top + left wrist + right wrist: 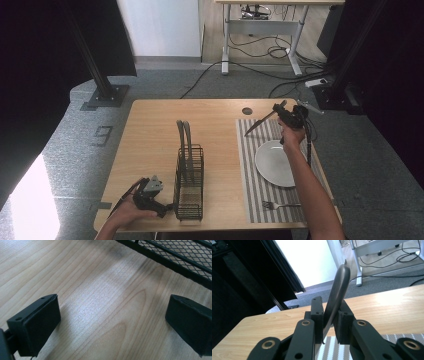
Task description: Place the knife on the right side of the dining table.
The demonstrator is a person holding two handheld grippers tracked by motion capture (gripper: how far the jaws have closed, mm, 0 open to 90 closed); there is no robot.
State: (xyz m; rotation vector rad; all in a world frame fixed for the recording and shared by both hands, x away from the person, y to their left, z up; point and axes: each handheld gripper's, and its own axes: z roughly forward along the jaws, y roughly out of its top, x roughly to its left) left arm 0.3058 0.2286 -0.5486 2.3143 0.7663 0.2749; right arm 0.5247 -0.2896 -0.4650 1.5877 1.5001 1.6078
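From the high view, my right claw (286,114) hangs over the far end of the striped placemat (260,192), clenched on a knife (260,122) whose long axis slants toward the bench's (150,130) middle. The plate (272,162) lies nearer me.

Left gripper view: my left claw (112,322) rests released beside the mesh caddy (180,255).

Right gripper view: the knife (338,292) stands clamped between the pads.
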